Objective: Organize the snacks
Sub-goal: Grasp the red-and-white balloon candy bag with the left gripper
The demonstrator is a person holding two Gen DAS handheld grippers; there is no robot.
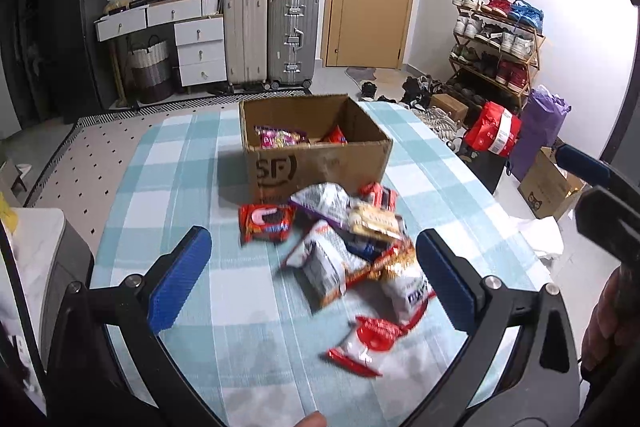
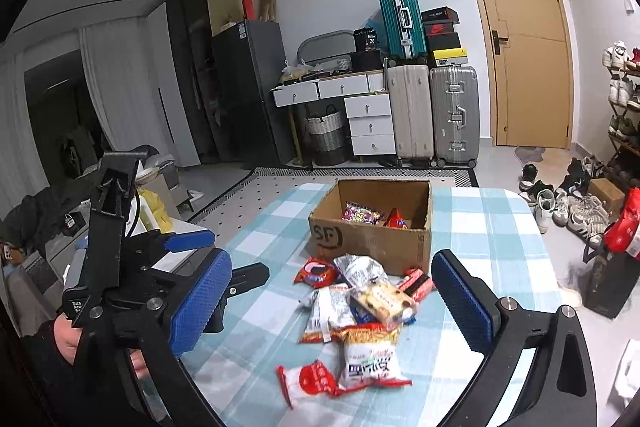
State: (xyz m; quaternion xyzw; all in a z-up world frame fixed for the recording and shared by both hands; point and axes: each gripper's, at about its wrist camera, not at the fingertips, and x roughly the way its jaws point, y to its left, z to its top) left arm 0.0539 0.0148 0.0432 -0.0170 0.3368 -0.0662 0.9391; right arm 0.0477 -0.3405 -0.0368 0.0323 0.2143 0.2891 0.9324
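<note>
Left wrist view: the left tool (image 1: 314, 273) is spread wide with nothing in it, blue pads either side of the snack pile (image 1: 352, 251). The pile sits on the checked bench (image 1: 192, 163), just in front of the cardboard box (image 1: 316, 155). The box has "SF" printed on its near wall and already holds a pink pack (image 1: 280, 137) and a red pack (image 1: 335, 135). At the left of the pile is a red cookie pack (image 1: 267, 223); nearest is a red and white bag (image 1: 366, 345). Lettering on the snacks is too blurred to read. A bit of the right tool (image 1: 592, 183) pokes in at the far right.

Right wrist view: the right tool (image 2: 332, 301) is also fully released and empty, with the same pile (image 2: 360, 303) between its pads, near side of the "SF" box (image 2: 376, 227). A white bag (image 2: 370, 363) with dark characters lies near; I can't make them out. The left tool (image 2: 188, 247) is at the left, held by a hand (image 2: 66, 341), its pads apart. Back by the wall, a shoebox (image 2: 440, 29) shows a Nike swoosh.
</note>
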